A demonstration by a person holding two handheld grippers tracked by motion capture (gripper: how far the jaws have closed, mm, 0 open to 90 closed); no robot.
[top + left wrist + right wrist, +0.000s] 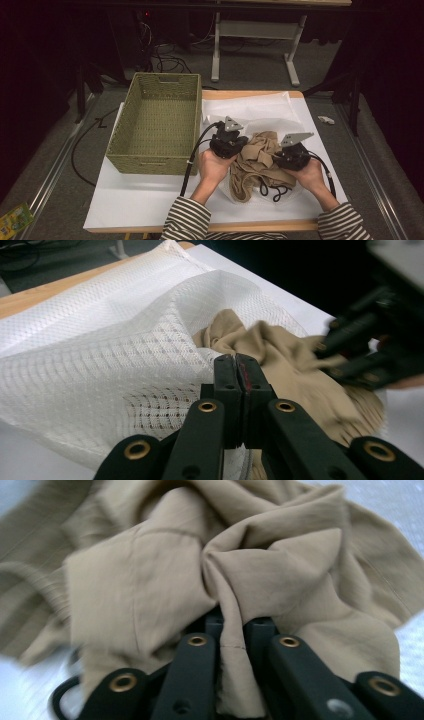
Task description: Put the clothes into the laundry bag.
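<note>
As you stand at the surface (pixel 130 200), your left claw (pixel 239 371) is pinched shut on the white mesh bag (pixel 100 355) | right claw (pixel 235 630) clamped on a fold of the tan garment (pixel 165 575) lying at the bag's mouth | step: bagging it, likely | next: push garment inside | wicker basket (pixel 156 125) beyond.

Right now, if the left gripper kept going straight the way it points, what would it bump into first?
Probably the white mesh bag: the left gripper looks shut on its edge already. Just past that lies the tan cloth, though depth is hard to judge.
</note>
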